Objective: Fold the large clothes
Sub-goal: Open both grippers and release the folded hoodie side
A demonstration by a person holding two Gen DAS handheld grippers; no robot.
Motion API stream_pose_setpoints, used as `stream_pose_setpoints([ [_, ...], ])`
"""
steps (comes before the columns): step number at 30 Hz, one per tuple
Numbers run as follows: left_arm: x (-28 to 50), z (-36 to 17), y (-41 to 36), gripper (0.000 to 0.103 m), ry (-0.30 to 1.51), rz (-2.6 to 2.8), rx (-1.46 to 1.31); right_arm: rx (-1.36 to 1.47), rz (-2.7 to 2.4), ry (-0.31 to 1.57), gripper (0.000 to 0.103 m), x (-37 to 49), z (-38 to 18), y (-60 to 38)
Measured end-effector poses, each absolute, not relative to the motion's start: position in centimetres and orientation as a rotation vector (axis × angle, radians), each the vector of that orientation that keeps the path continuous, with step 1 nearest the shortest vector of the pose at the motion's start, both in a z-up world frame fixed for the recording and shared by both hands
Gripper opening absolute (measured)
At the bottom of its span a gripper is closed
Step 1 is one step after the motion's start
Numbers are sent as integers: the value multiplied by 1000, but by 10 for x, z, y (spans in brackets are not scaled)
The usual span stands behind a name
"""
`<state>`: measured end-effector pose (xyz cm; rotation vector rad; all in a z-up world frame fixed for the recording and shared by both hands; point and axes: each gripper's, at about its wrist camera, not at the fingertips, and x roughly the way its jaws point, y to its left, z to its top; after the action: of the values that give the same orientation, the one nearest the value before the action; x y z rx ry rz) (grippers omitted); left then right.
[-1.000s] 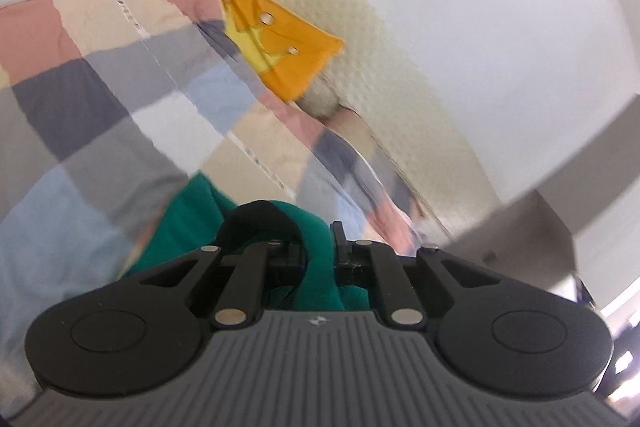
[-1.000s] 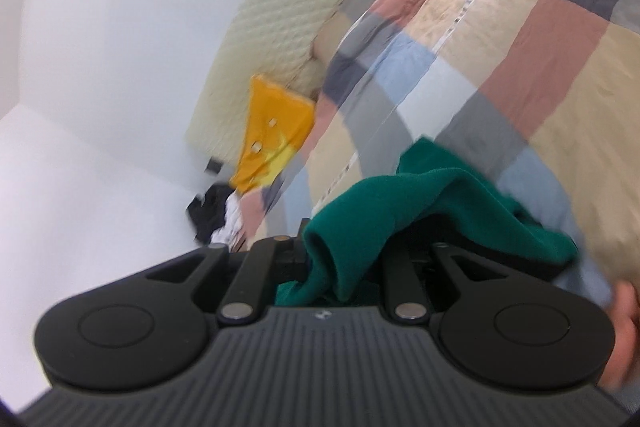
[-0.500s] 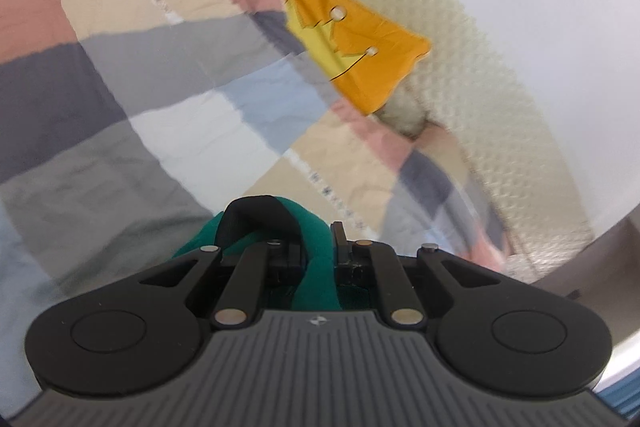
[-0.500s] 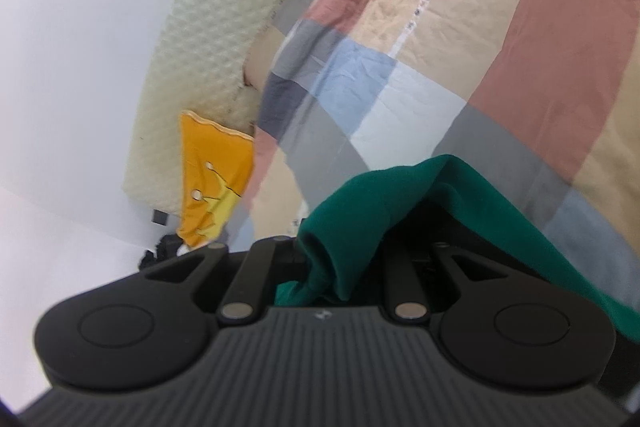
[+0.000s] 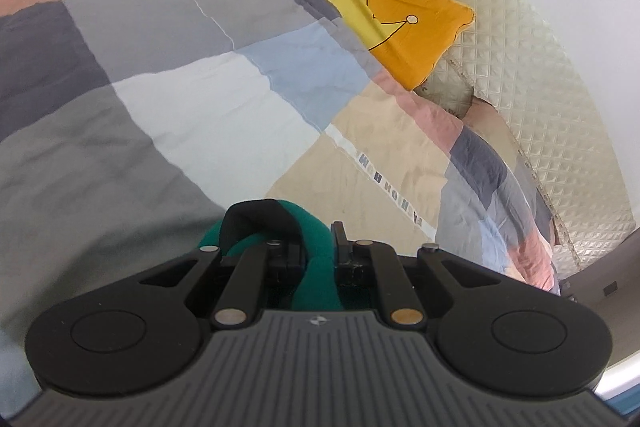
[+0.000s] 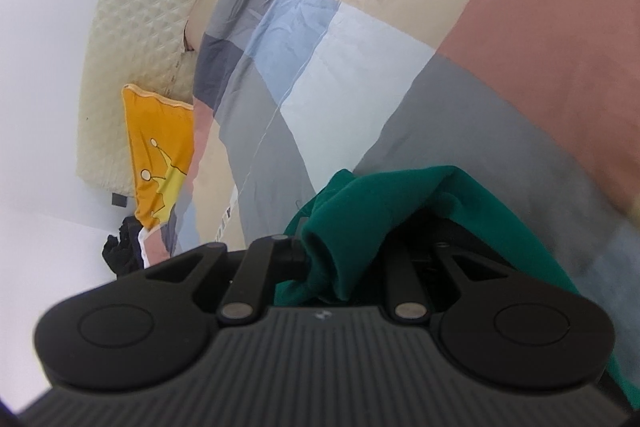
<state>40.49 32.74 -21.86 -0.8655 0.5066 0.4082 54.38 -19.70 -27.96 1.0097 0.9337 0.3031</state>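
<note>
Both the left gripper (image 5: 318, 247) and right gripper (image 6: 348, 259) are clamped on the dark green fabric garment (image 6: 384, 203) just above the patchwork-quilted bed (image 5: 192, 99), seemingly laying it out; spreading it flat looks next.

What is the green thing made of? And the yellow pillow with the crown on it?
The green garment looks like soft, matte knit cloth, maybe fleece or cotton: it bunches in thick, rounded folds with no shine. The yellow pillow looks like smooth woven fabric with a printed crown; its cover lies flat with fine creases and a slight sheen, perhaps cotton or polyester.
</note>
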Motion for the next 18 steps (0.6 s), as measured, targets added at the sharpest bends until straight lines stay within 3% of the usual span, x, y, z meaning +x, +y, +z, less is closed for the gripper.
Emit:
stream_pose_setpoints([
  [9,386,-216,329,15,495,366,-896,940,312,900,25,533,-261,-194],
  [11,381,-213,329,18,505,348,-894,931,318,894,33,528,-255,-195],
  [12,378,-211,328,27,508,346,-896,928,321,888,47,526,-253,-196],
  [13,375,-209,328,40,512,341,-900,928,324,871,67,521,-249,-197],
  [15,370,-202,325,60,517,313,-888,922,340,830,82,513,-240,-201],
  [18,359,-189,313,65,498,271,-829,906,402,771,82,501,-223,-203],
])
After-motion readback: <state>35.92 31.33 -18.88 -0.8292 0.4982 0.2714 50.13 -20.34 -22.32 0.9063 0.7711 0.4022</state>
